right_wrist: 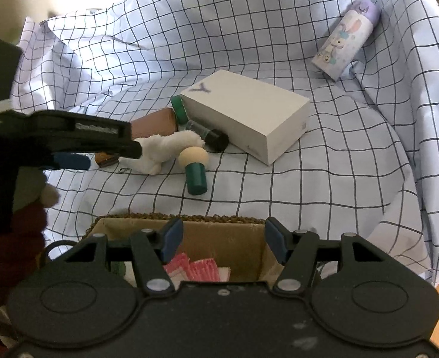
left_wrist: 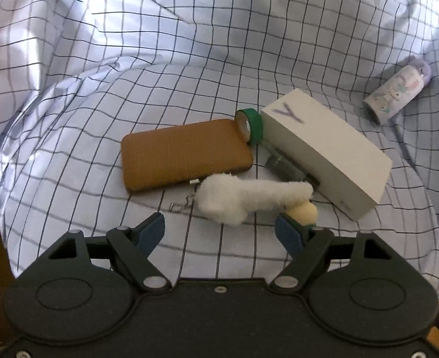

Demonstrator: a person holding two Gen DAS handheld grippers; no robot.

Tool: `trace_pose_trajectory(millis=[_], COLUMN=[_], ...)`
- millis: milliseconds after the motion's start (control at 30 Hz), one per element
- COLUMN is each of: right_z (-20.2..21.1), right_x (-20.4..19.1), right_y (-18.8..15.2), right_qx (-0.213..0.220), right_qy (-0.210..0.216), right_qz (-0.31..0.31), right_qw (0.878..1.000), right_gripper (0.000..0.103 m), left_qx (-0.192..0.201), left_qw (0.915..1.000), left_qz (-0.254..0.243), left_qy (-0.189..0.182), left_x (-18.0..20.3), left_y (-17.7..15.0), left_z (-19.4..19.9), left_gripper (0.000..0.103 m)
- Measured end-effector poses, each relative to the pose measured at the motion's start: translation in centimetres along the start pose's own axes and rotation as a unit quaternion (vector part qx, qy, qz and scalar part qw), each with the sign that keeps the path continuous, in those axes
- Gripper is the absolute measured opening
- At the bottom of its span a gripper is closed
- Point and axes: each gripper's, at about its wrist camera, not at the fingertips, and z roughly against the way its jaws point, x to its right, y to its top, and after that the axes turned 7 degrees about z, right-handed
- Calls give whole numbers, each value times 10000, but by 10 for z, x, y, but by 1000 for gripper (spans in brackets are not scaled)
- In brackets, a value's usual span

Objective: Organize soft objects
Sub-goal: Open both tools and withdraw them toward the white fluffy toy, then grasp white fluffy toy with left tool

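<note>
A fluffy white soft toy [left_wrist: 249, 198] lies on the checked cloth just ahead of my open left gripper [left_wrist: 219, 232], between its fingers but not touched. It also shows in the right wrist view [right_wrist: 165, 150], with the left gripper [right_wrist: 100, 149] beside it. A beige sponge puff on a green handle [right_wrist: 194, 170] lies next to it; its puff shows by the left gripper's right finger [left_wrist: 304, 211]. My right gripper [right_wrist: 219, 243] is open and empty above a woven basket [right_wrist: 177, 217] holding pink and white soft items [right_wrist: 195, 270].
A white box [left_wrist: 324, 149], a brown flat case [left_wrist: 183, 155], a green tape roll [left_wrist: 251, 125] and a clear bottle with a black cap [right_wrist: 210, 137] lie together on the cloth. A patterned purple-capped flask [right_wrist: 346, 43] lies at the far right.
</note>
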Motion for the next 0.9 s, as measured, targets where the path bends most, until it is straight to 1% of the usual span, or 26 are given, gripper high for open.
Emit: trace_pose_trajectory(millis=[133, 200, 300, 433, 633, 700, 833, 900], right_z=[-6, -10, -17, -25, -33, -37, -40, -41], right_x=[2, 3, 4, 4, 3, 1, -2, -3], right_y=[4, 6, 9, 12, 17, 18, 20, 21], right_qx=[-22, -35, -81, -145, -187, -218, -234, -241], right_qy=[48, 75, 111, 170, 228, 234, 256, 252], right_qz=[-36, -45, -62, -83, -107, -114, -70, -49], right_qw=[10000, 10000, 9999, 9997, 9995, 9994, 9994, 9994], right_gripper=[61, 61, 61, 61, 61, 61, 61, 61], left_qx=[-123, -157, -162, -128, 4, -102, -489, -527], left_qw=[9992, 9991, 9997, 9993, 9981, 9984, 9973, 9967], left_qz=[-342, -385, -155, 187, 500, 437, 428, 467], left_qy=[165, 92, -134, -299, -368, -332, -343, -409], left_x=[7, 7, 3, 1, -1, 2, 4, 3], left_y=[0, 1, 5, 16, 33, 35, 34, 31], left_z=[-19, -25, -28, -33, -38, -45, -64, -66], left_gripper=[77, 77, 77, 77, 77, 77, 77, 76])
